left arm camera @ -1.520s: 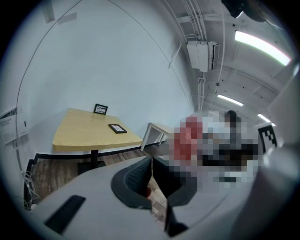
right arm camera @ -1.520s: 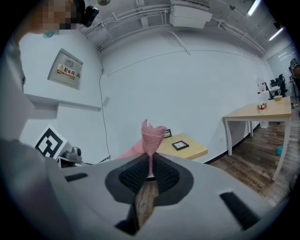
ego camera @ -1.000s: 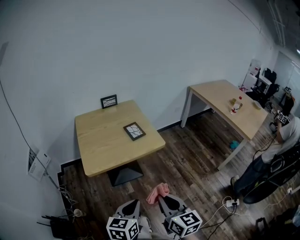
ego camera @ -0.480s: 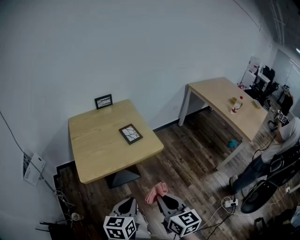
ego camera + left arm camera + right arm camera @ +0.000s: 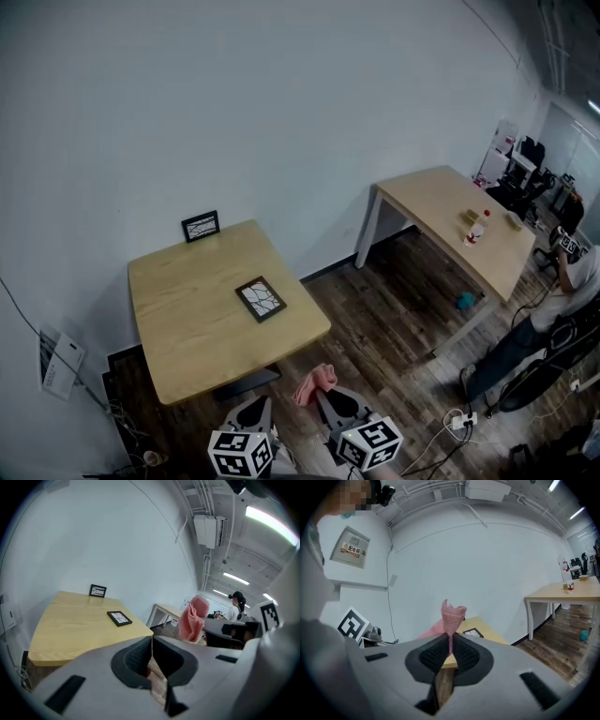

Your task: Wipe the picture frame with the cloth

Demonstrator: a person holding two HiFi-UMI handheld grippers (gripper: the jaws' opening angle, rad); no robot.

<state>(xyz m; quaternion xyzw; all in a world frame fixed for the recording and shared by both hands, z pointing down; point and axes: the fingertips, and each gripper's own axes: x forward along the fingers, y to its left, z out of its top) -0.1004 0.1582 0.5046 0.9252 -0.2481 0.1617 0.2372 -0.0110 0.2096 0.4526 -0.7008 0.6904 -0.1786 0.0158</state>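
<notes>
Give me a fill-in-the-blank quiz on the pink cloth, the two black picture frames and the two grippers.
The pink cloth is clamped in the ___ gripper.
One black picture frame lies flat on the light wooden table; the second frame stands ___ near the white wall.
The left gripper is ___, with nothing between its jaws.
Missing words: right; upright; shut.
</notes>
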